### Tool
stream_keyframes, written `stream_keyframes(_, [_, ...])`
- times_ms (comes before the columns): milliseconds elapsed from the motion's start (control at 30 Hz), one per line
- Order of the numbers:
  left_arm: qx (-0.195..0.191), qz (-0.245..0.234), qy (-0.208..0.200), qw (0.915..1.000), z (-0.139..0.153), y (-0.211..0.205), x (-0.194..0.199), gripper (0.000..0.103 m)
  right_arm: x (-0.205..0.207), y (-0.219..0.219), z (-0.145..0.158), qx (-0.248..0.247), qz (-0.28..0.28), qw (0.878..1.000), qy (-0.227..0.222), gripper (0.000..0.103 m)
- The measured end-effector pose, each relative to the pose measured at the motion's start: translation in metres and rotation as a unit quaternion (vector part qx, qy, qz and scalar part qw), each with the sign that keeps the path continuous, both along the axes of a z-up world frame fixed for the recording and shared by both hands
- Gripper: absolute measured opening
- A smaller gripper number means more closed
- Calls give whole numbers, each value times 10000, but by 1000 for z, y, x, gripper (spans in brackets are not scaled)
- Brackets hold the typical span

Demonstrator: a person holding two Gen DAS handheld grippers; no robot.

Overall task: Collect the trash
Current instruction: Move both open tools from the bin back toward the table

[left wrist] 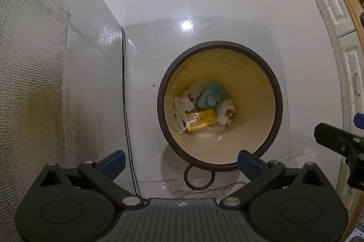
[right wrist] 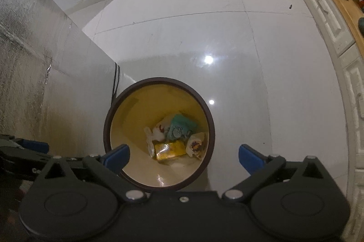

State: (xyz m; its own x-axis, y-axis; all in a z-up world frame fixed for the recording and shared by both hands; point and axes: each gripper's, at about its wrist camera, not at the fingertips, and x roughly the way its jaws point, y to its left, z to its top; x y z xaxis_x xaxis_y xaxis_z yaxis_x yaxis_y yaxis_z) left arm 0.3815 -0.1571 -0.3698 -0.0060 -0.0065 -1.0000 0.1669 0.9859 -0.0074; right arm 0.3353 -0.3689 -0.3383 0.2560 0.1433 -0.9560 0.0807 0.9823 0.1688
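Both pairs of tongs hang over a round bin, pointing down into it, and both stand wide apart with nothing between their blue pads. That fits a drop: a piece let go from here would fall straight into the opening, so the height and the downward aim look chosen for release, not for reaching.

In the left wrist view the left tongs [left wrist: 181, 162] sit at the lower edge, and the bin [left wrist: 278, 91] fills the centre right, its dark brown rim ringing a cream and yellow inside wall. A small dark ring [left wrist: 198, 177] lies on the floor touching the bin's lower edge. At the right edge part of the right tongs shows, black with a blue tip. In the right wrist view the right tongs [right wrist: 184, 156] frame the same bin [right wrist: 212, 126] at lower centre.

The trash lies at the bottom of the bin, bunched together. I count four pieces: one teal packet [left wrist: 211, 98], one yellow wrapper [left wrist: 201, 121], one crumpled white bag [left wrist: 182, 107] on the left of the heap, and one rolled whitish wrapper with a dark print [left wrist: 227, 113] on the right.

Two tongs, one bin, one ring. The white floor [left wrist: 204, 3] around the bin shows no loose litter that I can make out, bar some tiny dark specks. A thin black cable [left wrist: 124, 94] runs down beside the silvery panel [left wrist: 29, 82] on the left.
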Motion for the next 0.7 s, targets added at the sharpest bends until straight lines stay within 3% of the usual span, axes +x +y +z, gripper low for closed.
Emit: stream_keyframes(700, [56, 103, -545, 9984, 68, 19, -26, 103, -23, 5, 45, -202, 70, 9995, -224, 103])
